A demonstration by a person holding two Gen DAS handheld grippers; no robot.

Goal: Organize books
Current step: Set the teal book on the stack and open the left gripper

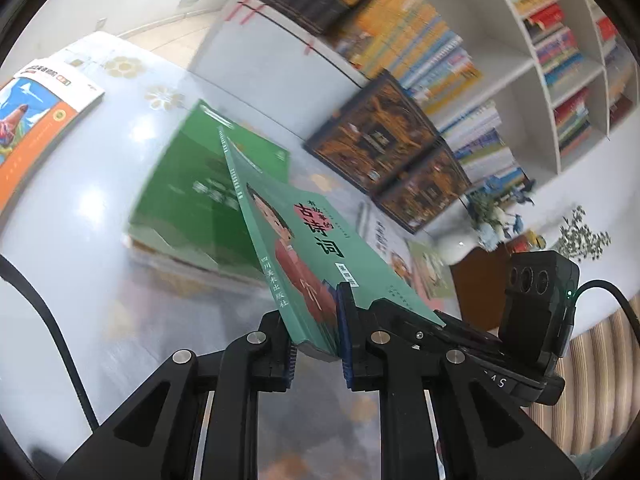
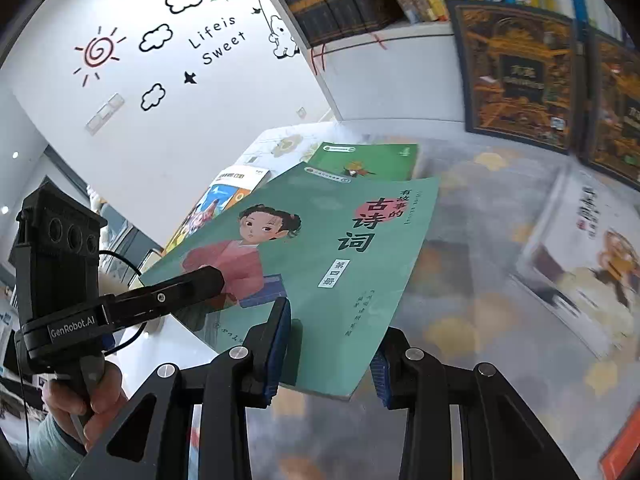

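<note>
**Operator:** What are my claws doing?

**Guide:** Your left claw (image 1: 316,344) pinches the teal book (image 1: 304,256) at its spine corner, pads pressed on both covers. Your right claw (image 2: 330,356) straddles the same book's lower edge (image 2: 312,264): the left pad lies against the cover, but whether the right pad touches cannot be told.

**Operator:** Where does the book sit?

**Guide:** You hold it tilted, clear of the glossy worktop (image 2: 472,312). Beyond it, a green book (image 1: 200,184) lies flat on the worktop, with an orange-and-white book (image 1: 36,120) further left. To the right lies a white picture book (image 2: 592,264). At the back, two dark ornate books (image 2: 516,76) lean against the white bookshelf (image 1: 532,64), which is filled with colourful spines.
</note>
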